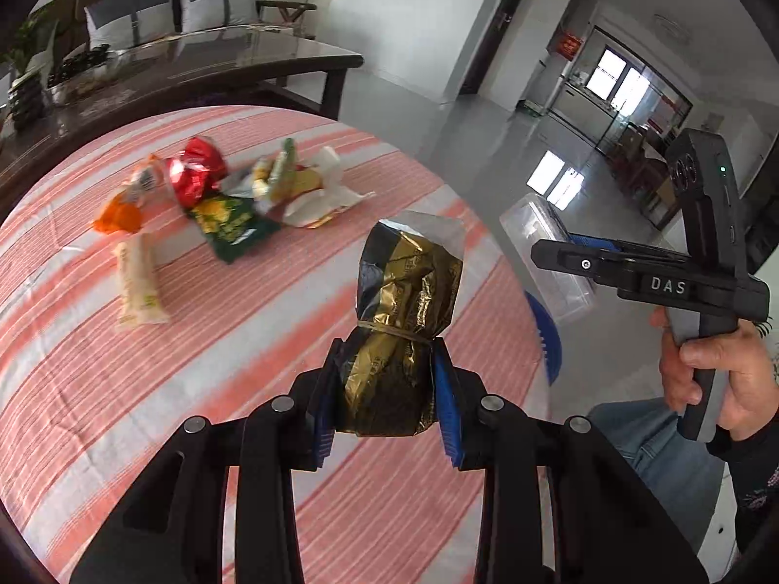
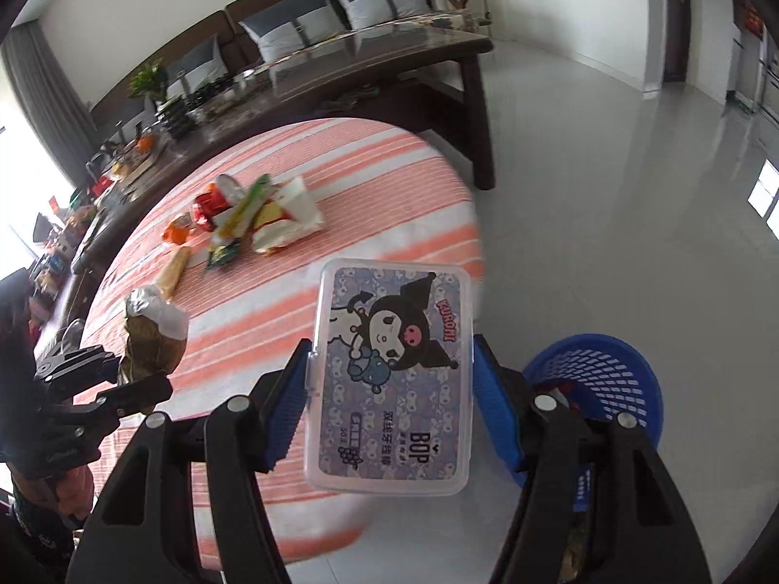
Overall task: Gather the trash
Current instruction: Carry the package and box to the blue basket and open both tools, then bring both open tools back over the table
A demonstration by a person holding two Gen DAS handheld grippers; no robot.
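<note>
The clear plastic box (image 2: 389,379) read "BOP" and "Kuromi"; the right gripper (image 2: 389,384) had its jaws clamped on its long sides, beside a blue mesh basket (image 2: 603,379). The left gripper (image 1: 389,384) pinched a crinkled gold foil bag (image 1: 399,340) above the striped desk (image 1: 146,389). Loose wrappers (image 1: 219,194) lay beyond.
</note>
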